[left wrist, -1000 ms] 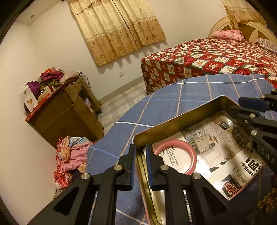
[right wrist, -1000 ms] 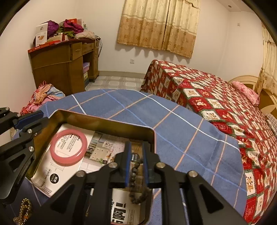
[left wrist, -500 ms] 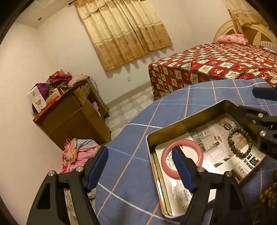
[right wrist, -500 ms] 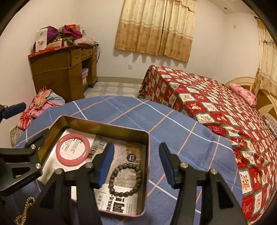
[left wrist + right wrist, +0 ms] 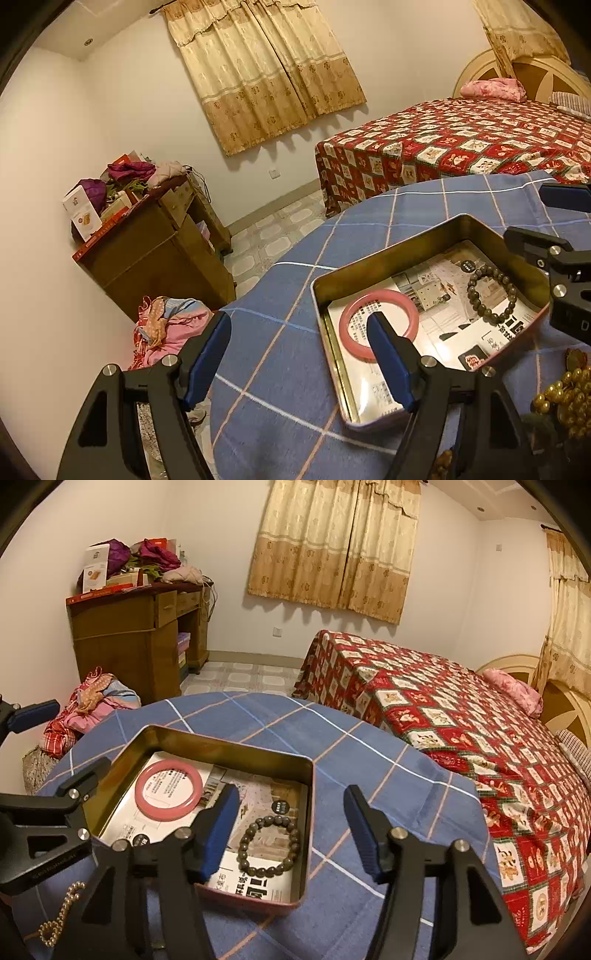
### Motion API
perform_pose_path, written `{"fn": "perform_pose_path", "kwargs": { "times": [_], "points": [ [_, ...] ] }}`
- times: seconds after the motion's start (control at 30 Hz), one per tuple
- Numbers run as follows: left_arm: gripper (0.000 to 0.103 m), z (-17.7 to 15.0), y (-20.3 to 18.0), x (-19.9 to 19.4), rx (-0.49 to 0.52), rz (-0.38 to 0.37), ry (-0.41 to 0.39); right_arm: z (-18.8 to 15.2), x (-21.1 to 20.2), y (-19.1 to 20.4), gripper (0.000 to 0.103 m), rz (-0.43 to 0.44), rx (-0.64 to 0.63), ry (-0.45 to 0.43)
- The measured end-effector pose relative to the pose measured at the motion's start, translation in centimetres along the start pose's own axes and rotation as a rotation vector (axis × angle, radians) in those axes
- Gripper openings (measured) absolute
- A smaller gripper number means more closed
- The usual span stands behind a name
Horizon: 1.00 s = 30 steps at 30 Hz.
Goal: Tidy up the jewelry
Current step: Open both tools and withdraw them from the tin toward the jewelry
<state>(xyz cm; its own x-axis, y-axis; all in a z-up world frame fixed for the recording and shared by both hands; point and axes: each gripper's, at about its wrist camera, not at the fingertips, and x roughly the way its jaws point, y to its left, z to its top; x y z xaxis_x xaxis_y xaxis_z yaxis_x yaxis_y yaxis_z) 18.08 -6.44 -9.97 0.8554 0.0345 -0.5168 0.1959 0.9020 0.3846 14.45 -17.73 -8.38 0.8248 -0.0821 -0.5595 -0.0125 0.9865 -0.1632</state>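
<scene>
Left wrist view. My left gripper (image 5: 299,350): jaws wide apart, nothing between the pads. Tin (image 5: 384,258) sits on the desk (image 5: 280,369), ahead and to the right of these jaws; its long axis runs from near left to far right. Pink bangle (image 5: 380,325) lies flat on the printed paper (image 5: 436,317) at the tin's near-left end, partly behind my right-hand finger. Bead bracelet (image 5: 491,295) lies flat further right, well apart from the bangle. Gold beads (image 5: 565,387) on the cloth at the lower right, outside the tin. I judge these the next piece to collect.

Right wrist view. My right gripper (image 5: 291,830): jaws opening, pads touching nothing; bead bracelet (image 5: 269,845) lies below, just inside the left finger. Pink bangle (image 5: 169,794) up and to the left, nearer the left gripper (image 5: 55,771), which stands at the tin's left wall. Gold chain (image 5: 61,912) lies on the cloth at the lower left, outside the tin (image 5: 229,746) and by my reckoning nearer the left hand. The tin's near wall stands between the chain and the paper, so a lift over it looks necessary. Bed (image 5: 461,738) and cabinet (image 5: 136,635) are well clear
</scene>
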Motion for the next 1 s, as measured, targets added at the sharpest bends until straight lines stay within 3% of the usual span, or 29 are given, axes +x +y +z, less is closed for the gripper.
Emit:
{"fn": "perform_pose_path", "kwargs": {
  "times": [0.23, 0.43, 0.57, 0.83, 0.93, 1.0],
  "points": [
    [0.076, -4.0, 2.0, -1.8, -0.044, 0.014, 0.048, -3.3, -2.7, -2.2, 0.067, -0.042, 0.06, 0.023],
    [0.076, -7.3, 1.0, -3.8, -0.061, -0.04, 0.089, -7.7, -4.4, -2.0, 0.068, -0.063, 0.117, 0.071],
    [0.076, -7.6, -0.9, -5.1, -0.05, -0.096, 0.084, -9.2, -5.1, -1.6, 0.068, -0.081, 0.107, 0.082],
    [0.076, -7.6, -3.7, -5.3, -0.02, -0.134, 0.104, -11.3, -5.4, -3.5, 0.068, -0.182, 0.151, 0.112],
    [0.076, -7.5, -4.3, -4.8, -0.02, -0.155, 0.114, -11.6, -5.0, -3.7, 0.068, -0.168, 0.164, 0.133],
    [0.07, -7.3, -4.5, -4.8, -0.03, -0.184, 0.118, -11.6, -5.2, -3.6, 0.069, -0.172, 0.152, 0.123]
  ]
}}
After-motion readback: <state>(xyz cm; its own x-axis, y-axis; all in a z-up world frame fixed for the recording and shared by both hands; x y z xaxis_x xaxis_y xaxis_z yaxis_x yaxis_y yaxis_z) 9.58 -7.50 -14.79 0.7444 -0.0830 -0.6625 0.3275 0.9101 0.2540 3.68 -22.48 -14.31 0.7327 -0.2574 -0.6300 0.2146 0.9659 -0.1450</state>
